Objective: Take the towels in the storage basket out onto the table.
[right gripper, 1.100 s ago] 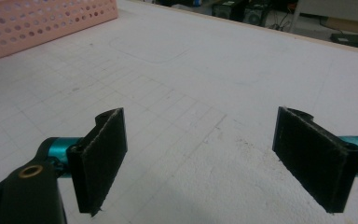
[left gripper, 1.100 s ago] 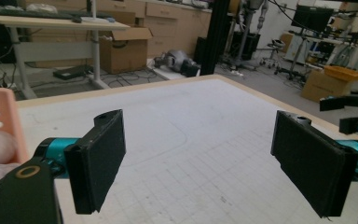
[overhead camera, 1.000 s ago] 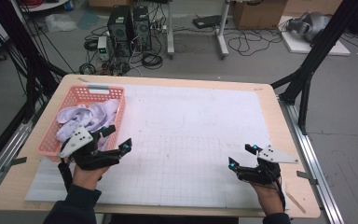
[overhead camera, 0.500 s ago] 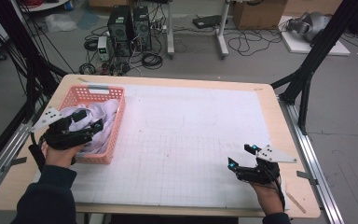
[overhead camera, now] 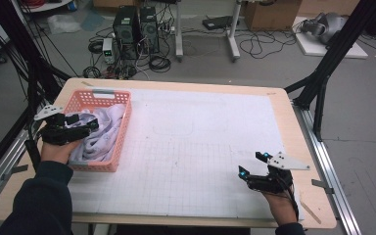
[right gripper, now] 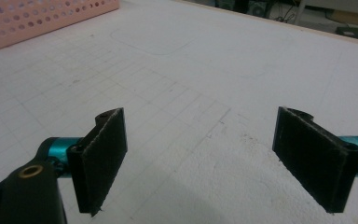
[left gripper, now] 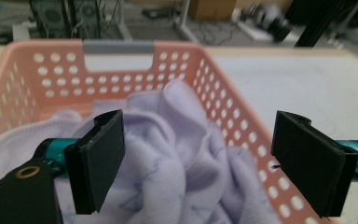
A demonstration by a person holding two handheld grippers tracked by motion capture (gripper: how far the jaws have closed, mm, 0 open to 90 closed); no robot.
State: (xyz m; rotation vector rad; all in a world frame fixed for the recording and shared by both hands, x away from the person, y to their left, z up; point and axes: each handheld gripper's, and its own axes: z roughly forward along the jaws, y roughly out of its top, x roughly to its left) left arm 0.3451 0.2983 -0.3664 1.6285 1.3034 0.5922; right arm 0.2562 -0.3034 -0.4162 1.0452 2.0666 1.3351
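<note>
White gridded matting [overhead camera: 200,147] covers the pale wooden table [overhead camera: 298,127]. At its nine o'clock edge sits a pink perforated plastic basket [overhead camera: 103,98] with crumpled lilac cloth [overhead camera: 103,132] inside. Over that cloth, at nine o'clock, hangs the left gripper [overhead camera: 90,123], jaws spread wide and empty. At five o'clock the right gripper [overhead camera: 250,164] rests low over bare matting, jaws likewise apart.

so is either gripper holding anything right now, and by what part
Nothing is held. The left gripper is open above the cloth in the basket; the right gripper is open over bare table.
</note>
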